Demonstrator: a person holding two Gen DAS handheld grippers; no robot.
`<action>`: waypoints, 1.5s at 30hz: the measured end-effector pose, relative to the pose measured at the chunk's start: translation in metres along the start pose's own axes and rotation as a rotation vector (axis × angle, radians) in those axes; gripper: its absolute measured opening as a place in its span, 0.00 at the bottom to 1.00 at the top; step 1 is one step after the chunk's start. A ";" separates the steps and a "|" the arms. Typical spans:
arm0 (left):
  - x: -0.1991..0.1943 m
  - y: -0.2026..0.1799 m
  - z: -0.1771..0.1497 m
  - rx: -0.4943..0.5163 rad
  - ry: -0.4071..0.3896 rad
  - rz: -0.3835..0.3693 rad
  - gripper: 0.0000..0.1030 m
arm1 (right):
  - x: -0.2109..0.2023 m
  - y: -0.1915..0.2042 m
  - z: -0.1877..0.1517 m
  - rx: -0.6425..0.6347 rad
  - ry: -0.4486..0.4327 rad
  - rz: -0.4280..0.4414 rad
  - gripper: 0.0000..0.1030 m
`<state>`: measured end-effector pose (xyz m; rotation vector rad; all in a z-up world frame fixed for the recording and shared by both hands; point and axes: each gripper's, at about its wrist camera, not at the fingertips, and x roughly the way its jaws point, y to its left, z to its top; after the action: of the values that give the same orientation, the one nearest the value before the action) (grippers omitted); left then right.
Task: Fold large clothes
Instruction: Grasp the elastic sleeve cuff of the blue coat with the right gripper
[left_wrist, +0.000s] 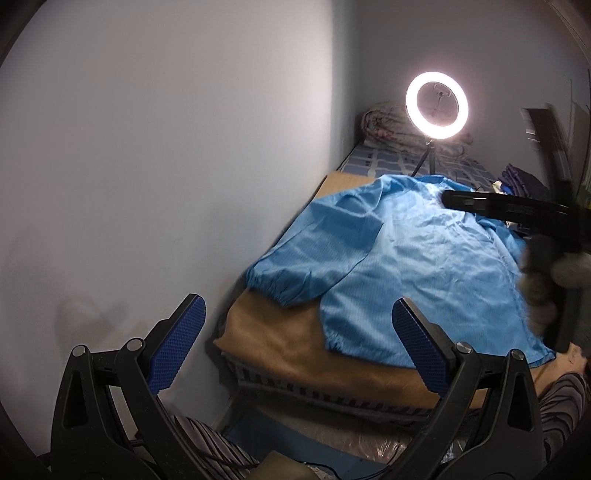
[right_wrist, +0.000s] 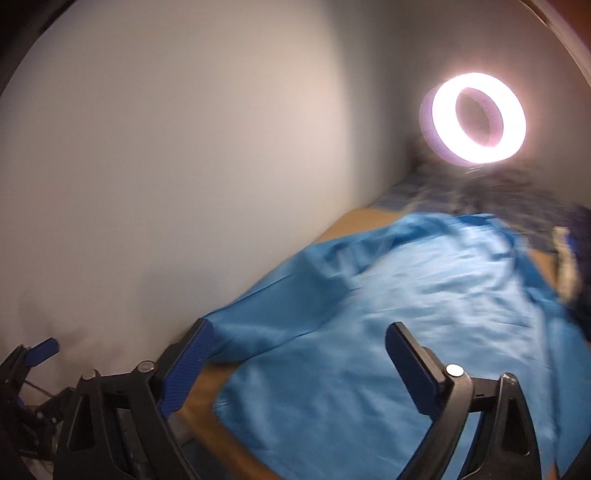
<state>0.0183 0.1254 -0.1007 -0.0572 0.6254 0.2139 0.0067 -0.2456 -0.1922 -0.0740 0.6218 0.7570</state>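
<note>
Left gripper is wide open, nothing between the blue pads, hovering off the near end of the bed with the wall to its left. Right gripper is also wide open and empty, low over the near part of the garment; its view is motion-blurred. Blue garment lies spread on the tan blanket, long axis running away from the cameras. One sleeve with an elastic cuff lies on the wall side, angled toward the near edge, cuff resting on the blanket. Near hem sits just short of the blanket's front edge. In the right wrist view the same garment fills most of the lower frame, with the tan blanket showing between the fingers at lower left. In the left wrist view the right gripper shows as a dark blurred shape over the garment's far right side. A lit ring light stands on a small tripod at the far end, on a blue patterned sheet, with a rolled quilt behind it against the corner. Dark folded clothes sit at far right. The ring light is blown out and smeared in the right view.
</note>
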 end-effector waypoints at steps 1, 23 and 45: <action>0.001 0.003 -0.003 -0.006 0.006 0.008 1.00 | 0.013 0.006 0.000 -0.017 0.022 0.034 0.88; 0.011 0.049 -0.030 -0.111 0.098 0.060 1.00 | 0.256 0.141 -0.087 -0.490 0.449 0.174 0.79; 0.068 0.032 -0.008 -0.196 0.140 -0.161 0.99 | 0.170 0.048 -0.082 -0.529 0.447 0.169 0.09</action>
<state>0.0606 0.1680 -0.1472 -0.3127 0.7347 0.1156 0.0288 -0.1282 -0.3454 -0.6989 0.8433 1.0671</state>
